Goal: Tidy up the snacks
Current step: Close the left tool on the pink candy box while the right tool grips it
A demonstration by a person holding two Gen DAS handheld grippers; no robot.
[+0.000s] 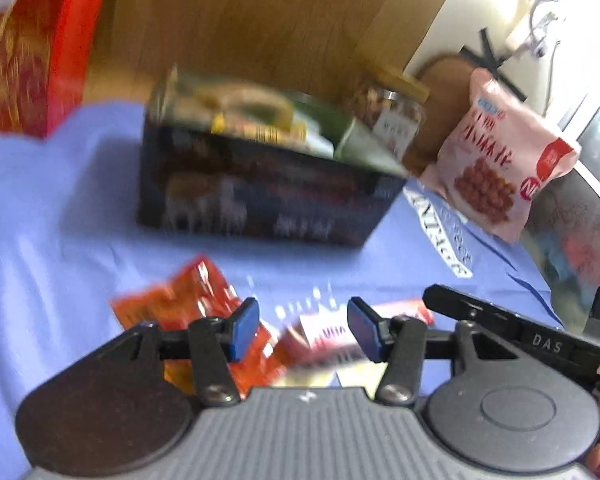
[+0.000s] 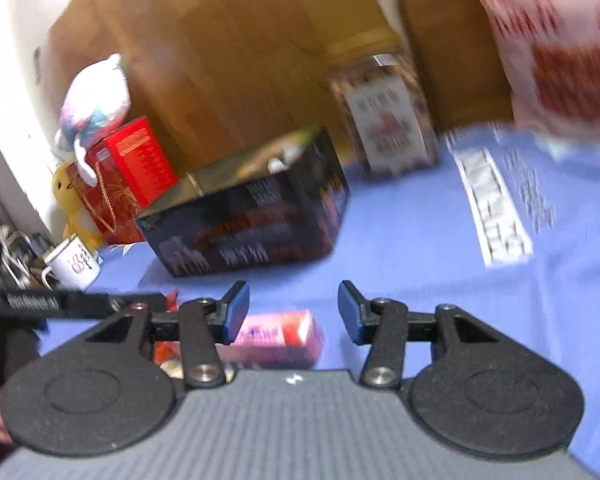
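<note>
On a blue cloth (image 1: 60,200) covering the table, we see a dark box (image 1: 256,200) already holding a few snack packs, with a clear jar of nuts (image 1: 392,116) just behind it and a pink pouch (image 1: 500,160) propped upright to its right. Nearer to us lie the loose snacks: an orange-red packet (image 1: 172,304) flat on the cloth, and beside it a small pink and white packet (image 1: 328,332).

Our left gripper (image 1: 303,328) hangs over these two packets with its blue pads spread apart, gripping nothing. Our right gripper (image 2: 293,310) is likewise released and empty; the pink packet (image 2: 276,338) sits just below and between its fingers. The view is blurred, so print on the packs is unreadable.

We judge the packets light, soft and crinkly, with slick film that could slide between the pads. The flat orange-red one seems best taken by an edge or a sealed seam. The pink one looks fuller and blockier, so we would close across its narrow middle, gently, to avoid crushing what is inside.
</note>
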